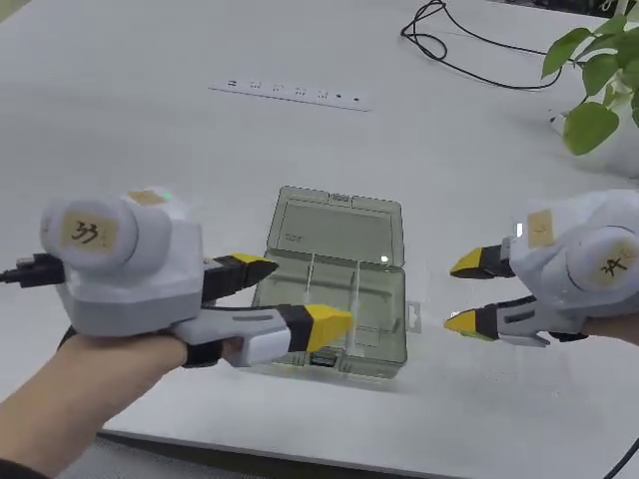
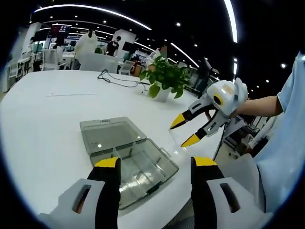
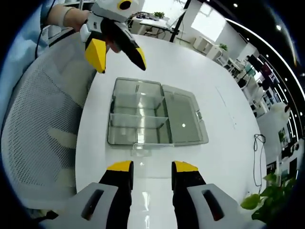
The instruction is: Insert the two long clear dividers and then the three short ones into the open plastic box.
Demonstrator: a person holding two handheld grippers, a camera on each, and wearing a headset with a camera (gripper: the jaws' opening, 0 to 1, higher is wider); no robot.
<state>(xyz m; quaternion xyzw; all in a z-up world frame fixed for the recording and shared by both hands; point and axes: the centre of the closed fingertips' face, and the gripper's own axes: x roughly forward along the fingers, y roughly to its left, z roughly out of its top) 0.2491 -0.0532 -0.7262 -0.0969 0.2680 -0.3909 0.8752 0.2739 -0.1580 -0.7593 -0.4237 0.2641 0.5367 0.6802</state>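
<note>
Your left gripper [image 1: 290, 296] hangs over the near left corner of the open plastic box [image 1: 384, 299], its jaws spread wide with nothing between them. In the head view its nearer yellow tip overlaps the box's near left edge (whether it touches the plastic, I cannot tell). Your right gripper [image 1: 461, 292] is off to the right of the box and clear of it. Its jaws are also apart and empty, and the tips point left toward the box. The box lies between the two grippers, closer to the left one.

The box sits on the white table [image 1: 200, 150], close to its near edge. Its lid [image 1: 339, 235] is laid flat on the far side and its base [image 1: 379, 344] is on the near side. There are clear dividers [image 3: 138, 116] standing in the base: two run from near to far, and the cross pieces are too faint to count. A small clear piece [image 3: 143, 148] lies on the table just beside the base's right side, between it and the right gripper.

Far across the table are a white power strip [image 1: 290, 93], a black cable [image 1: 449, 50] and, at the far right, a potted plant [image 1: 599, 85].
</note>
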